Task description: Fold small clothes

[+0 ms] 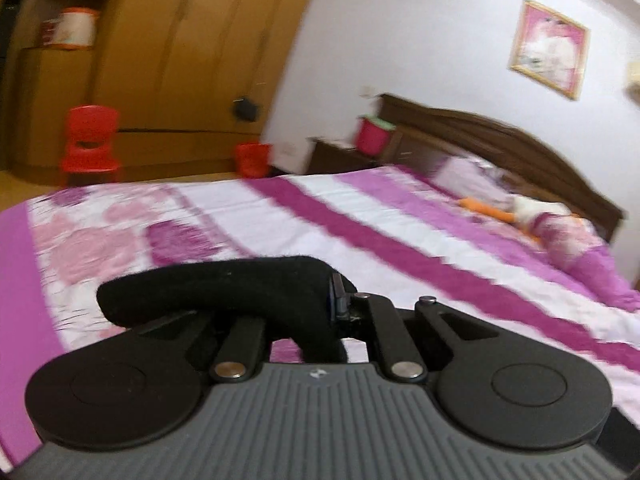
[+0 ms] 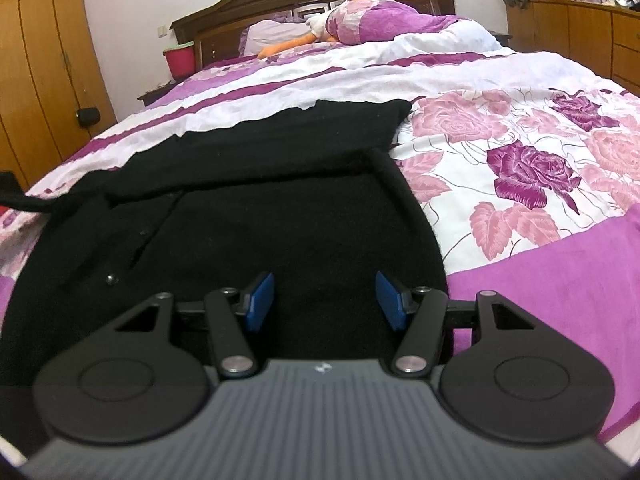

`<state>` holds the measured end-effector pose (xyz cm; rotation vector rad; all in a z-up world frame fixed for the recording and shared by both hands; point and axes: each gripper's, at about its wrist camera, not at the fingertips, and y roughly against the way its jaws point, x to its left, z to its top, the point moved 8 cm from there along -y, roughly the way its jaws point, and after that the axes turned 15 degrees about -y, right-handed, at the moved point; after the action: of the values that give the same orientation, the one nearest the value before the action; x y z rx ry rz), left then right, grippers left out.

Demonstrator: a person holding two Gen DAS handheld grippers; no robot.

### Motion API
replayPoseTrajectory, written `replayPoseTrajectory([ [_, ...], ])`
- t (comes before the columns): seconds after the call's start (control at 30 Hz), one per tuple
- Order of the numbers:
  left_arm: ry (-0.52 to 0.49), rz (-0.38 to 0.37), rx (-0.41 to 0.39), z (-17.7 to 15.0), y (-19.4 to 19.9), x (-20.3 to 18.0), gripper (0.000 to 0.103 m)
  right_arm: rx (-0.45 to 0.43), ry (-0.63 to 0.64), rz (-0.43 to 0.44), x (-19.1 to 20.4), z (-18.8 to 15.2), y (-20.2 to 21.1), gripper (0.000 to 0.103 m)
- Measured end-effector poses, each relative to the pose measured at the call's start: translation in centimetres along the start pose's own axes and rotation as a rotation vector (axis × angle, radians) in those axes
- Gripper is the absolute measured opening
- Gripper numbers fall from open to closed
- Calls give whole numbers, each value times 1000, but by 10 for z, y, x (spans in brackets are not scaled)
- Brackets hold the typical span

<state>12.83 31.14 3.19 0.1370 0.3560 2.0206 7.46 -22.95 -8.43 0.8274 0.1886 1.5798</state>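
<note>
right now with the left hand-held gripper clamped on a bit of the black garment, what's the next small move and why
Probably carry the left hand-held gripper across and lay its pinched fold of the black garment onto the flat body. The fabric is lifted above the bedspread, while the right hand-held gripper hovers open over the spread cloth, gripping nothing, free to steady it.

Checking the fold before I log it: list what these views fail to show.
- Left gripper pads: left wrist view, wrapped by the black garment it clamps.
- Garment's near hem: right wrist view, hidden behind the open right gripper.
- Framed picture: left wrist view, motion-blurred.
</note>
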Motion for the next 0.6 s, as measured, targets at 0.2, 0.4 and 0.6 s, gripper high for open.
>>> replayPoseTrajectory([
  [0.2,-15,-214,-67,26,24,-86,11,3,-34,26,-1,3,5,58],
  [0.4,-57,-405,-75,24,46,-193,11,-10,-57,27,-8,7,11,59],
  [0.6,-109,-544,34,-27,43,-292,11,-20,-48,9,-17,6,15,58],
])
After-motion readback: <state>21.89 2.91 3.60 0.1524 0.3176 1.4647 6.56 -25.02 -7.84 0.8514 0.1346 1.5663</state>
